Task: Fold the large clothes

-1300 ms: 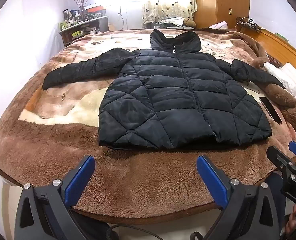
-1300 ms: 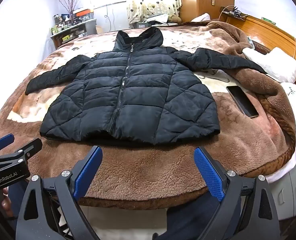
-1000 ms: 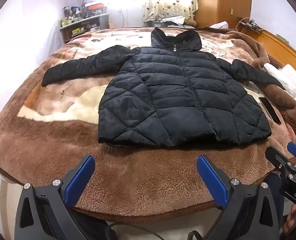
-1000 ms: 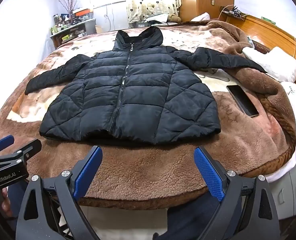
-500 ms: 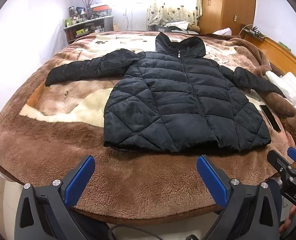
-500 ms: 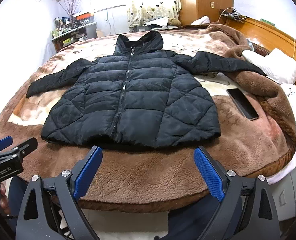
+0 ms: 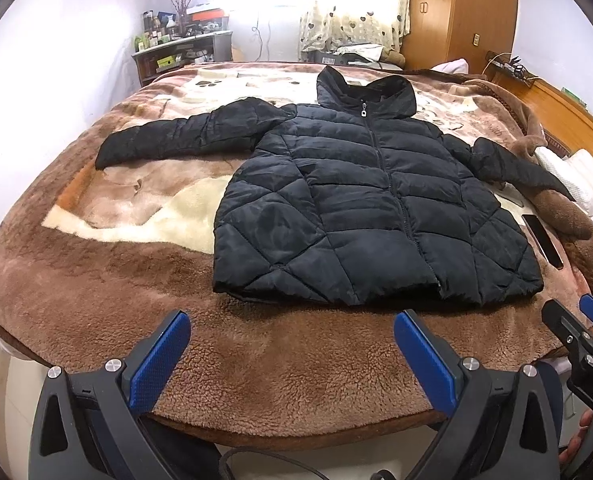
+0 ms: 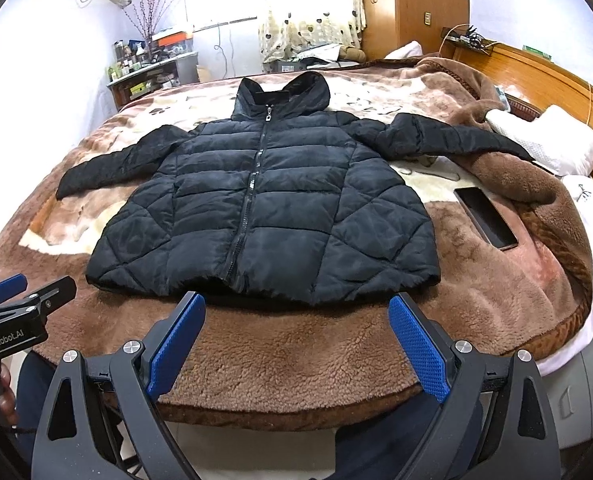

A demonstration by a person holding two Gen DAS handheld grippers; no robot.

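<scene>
Black jacket (image 7: 372,208) is lying flat, zipped, on the bed (image 7: 280,360). Left tongs (image 7: 292,354) and right tongs (image 8: 296,344) are hovering wide open, gripping nothing.

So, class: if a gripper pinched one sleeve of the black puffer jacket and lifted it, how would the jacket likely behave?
The jacket would probably flop and drape rather than hold shape, since it lies soft and flat on the blanket. Its puffy quilting suggests it is light for its bulk and may spring back from folds. The smooth-looking shell might slip between the fingers.
</scene>
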